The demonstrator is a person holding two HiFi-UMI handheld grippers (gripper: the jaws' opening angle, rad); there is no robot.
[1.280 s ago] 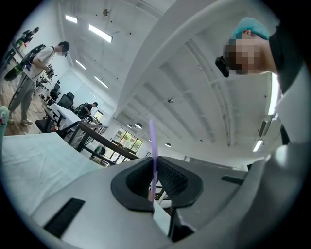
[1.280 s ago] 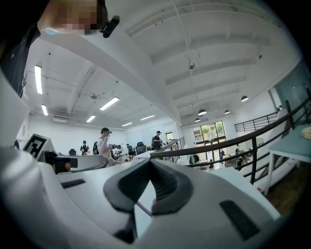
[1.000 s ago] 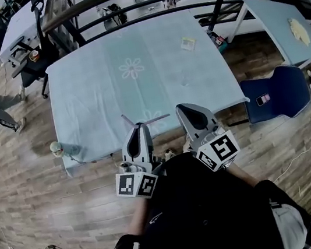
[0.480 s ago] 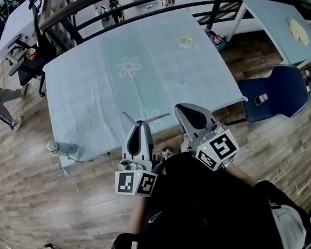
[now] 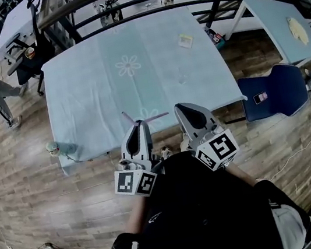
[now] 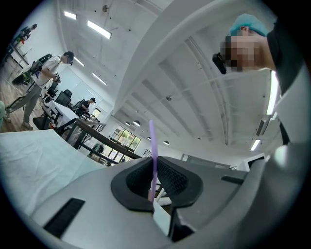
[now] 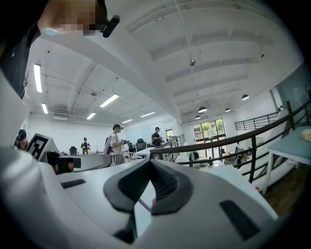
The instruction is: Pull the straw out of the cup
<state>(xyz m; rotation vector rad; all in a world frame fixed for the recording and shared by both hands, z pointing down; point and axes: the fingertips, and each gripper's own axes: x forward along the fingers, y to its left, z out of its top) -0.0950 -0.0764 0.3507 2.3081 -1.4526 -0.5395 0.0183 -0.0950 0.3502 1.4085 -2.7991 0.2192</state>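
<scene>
Pinching the straw (image 6: pixel 152 146) is my left gripper's (image 5: pixel 138 126) job right now: its jaws are all but closed, with only that thin purple stem between the pads. From the tip, one stretch rises toward 11 o'clock in the head view. A pinker stretch runs off toward 3 o'clock, ending just beside my right gripper (image 5: pixel 181 109). Those jaws are drawn together as well; a pink sliver shows at their seam in the right gripper view, though I cannot tell whether they nip it or merely sit beside it.

No cup surrounds the straw anywhere I can see (a faint clear thing (image 5: pixel 182 78) out on the table at 12 o'clock may be it, but it is too small to say). The table (image 5: pixel 81 104), under a pale blue cloth, lies ahead, and a small card (image 5: pixel 186 41) sits toward 1 o'clock.

I judge the pull itself finished, since the straw is free and held in the air. The next move, as I see it, calls for a steady pinch and a gentle carry to the cloth. The pads should ease apart only once the stem rests there, because so light a thing may roll.
</scene>
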